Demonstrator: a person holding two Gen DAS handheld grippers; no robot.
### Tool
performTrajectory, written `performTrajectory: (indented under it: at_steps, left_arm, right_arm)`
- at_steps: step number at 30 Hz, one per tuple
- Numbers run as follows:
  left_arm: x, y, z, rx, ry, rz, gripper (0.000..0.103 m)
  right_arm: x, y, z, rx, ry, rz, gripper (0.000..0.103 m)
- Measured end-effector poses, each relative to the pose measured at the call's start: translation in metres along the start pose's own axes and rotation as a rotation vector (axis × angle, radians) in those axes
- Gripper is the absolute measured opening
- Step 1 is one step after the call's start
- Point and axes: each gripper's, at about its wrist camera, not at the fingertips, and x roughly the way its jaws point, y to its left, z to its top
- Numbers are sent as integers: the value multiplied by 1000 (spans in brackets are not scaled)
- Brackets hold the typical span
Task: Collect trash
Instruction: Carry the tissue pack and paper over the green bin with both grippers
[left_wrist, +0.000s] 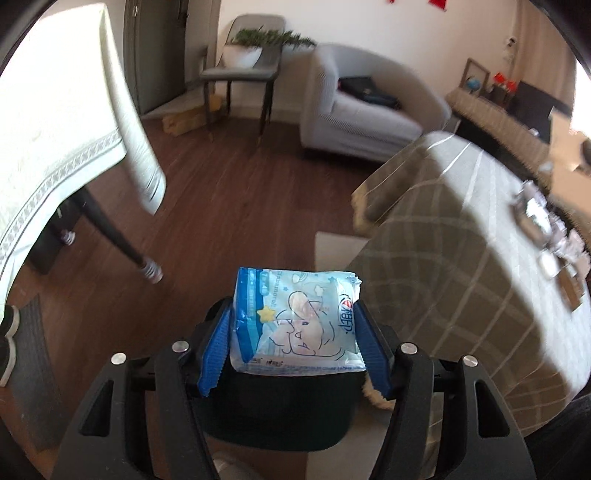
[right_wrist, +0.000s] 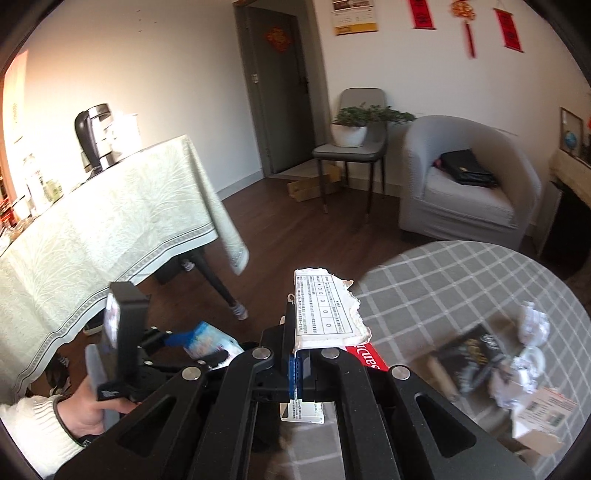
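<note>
My left gripper (left_wrist: 293, 314) is shut on a light-blue printed plastic packet (left_wrist: 295, 321), which stands upright between the blue pads (left_wrist: 216, 350) above the wooden floor. Directly under it is a dark rounded object (left_wrist: 280, 413); I cannot tell what it is. The right wrist view shows that left gripper (right_wrist: 192, 341) low on the left with the packet (right_wrist: 208, 339), held by a hand in a white sleeve (right_wrist: 33, 424). My right gripper (right_wrist: 293, 325) is shut on a torn white card with a printed table (right_wrist: 325, 310), at the edge of the round checked table (right_wrist: 443, 280).
Crumpled paper (right_wrist: 532, 325), a black packet (right_wrist: 469, 358) and a cardboard box (right_wrist: 546, 410) lie on the checked table (left_wrist: 461, 240). A table under a pale green cloth (right_wrist: 110, 229) stands left, its dark leg (left_wrist: 110, 229) over wooden floor. Beyond are a grey armchair (right_wrist: 469, 184) and a chair with a plant (right_wrist: 351, 147).
</note>
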Motion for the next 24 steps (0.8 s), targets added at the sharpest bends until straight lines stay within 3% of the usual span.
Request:
performTrajectory:
  at_steps: [9, 15, 18, 24]
  left_arm:
    - [34, 29, -22, 5, 174, 25, 60]
    - [51, 37, -33, 15, 240, 23, 58]
    - [49, 37, -32, 10, 238, 6, 61]
    - [25, 38, -21, 12, 162, 28, 65]
  right_arm:
    - [51, 46, -8, -45, 96, 65, 0]
    - [73, 60, -17, -56, 154, 75, 0]
    - [84, 64, -21, -60, 178, 80, 0]
    - [101, 69, -29, -62, 217, 79, 0]
